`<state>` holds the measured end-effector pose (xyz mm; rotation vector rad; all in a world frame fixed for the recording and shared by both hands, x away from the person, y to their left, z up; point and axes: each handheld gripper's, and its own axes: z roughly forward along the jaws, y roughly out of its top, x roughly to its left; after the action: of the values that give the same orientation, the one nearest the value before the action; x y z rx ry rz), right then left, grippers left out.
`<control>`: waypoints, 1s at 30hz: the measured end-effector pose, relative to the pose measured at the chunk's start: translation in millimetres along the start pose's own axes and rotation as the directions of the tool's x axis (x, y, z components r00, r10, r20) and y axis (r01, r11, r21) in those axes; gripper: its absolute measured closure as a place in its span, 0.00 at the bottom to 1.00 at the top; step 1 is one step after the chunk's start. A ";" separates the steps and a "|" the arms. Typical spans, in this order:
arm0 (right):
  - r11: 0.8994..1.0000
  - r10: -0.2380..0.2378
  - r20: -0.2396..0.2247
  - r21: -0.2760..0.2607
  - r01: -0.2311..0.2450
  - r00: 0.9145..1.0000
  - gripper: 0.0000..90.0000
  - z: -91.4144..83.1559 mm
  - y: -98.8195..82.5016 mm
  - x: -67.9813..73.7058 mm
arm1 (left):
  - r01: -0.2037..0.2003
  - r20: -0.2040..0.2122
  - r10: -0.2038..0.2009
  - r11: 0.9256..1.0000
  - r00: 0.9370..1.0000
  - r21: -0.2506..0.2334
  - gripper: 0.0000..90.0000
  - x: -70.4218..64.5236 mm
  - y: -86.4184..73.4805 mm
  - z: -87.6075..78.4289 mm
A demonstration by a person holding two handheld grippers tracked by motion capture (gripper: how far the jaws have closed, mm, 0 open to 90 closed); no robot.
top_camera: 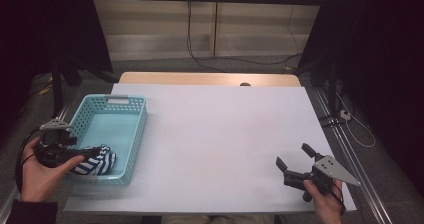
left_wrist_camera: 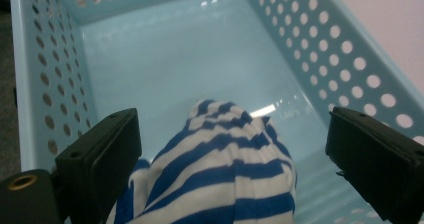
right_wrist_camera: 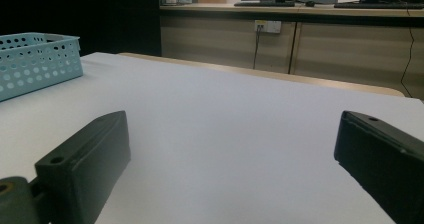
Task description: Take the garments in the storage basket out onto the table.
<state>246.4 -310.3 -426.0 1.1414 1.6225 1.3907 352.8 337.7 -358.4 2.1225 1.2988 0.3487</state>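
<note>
A blue-and-white striped cloth (top_camera: 98, 162) lies bunched in the near end of a light blue perforated basket (top_camera: 138, 129) at the table's left. My left gripper (top_camera: 83, 154) reaches over the basket's near left wall, open. In the left gripper view the cloth (left_wrist_camera: 220, 174) sits between the two wide-apart jaws of the gripper (left_wrist_camera: 232, 139), close to the left one, above the bare basket floor (left_wrist_camera: 165, 49). My right gripper (top_camera: 292, 155) stands open over the white table (top_camera: 225, 129) near the front right, with nothing between its fingers.
In the right gripper view, the open gripper (right_wrist_camera: 232, 134) faces the white tabletop (right_wrist_camera: 225, 94), with the basket (right_wrist_camera: 37, 61) at the far left. Cabinets and hanging cables stand behind the table. A metal rail (top_camera: 345, 149) runs along the right edge.
</note>
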 end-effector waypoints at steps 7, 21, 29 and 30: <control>1.000 -0.006 -0.002 0.004 0.006 1.000 0.01 0.5 -0.2 0.0 | 0.010 0.022 -0.011 0.997 1.000 0.073 0.12 -0.2 -1.5 2.2; 1.000 -0.009 -0.004 0.004 0.009 1.000 0.01 0.8 -0.5 -0.1 | 0.028 -0.022 -0.023 0.965 0.999 0.262 0.09 -2.5 -5.5 28.9; 1.000 -0.008 -0.006 0.006 0.008 1.000 0.01 0.8 -0.5 0.0 | 0.015 -0.006 -0.013 0.929 1.000 0.370 0.06 -0.5 -7.5 43.9; 1.000 -0.008 -0.006 0.006 0.008 1.000 0.01 0.9 -0.6 0.0 | 0.015 0.002 -0.017 0.921 1.000 0.390 0.05 -1.3 -6.7 44.9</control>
<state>247.1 -309.9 -426.8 1.1342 1.6346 1.3865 370.6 322.3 -397.3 2.4337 1.4789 0.0771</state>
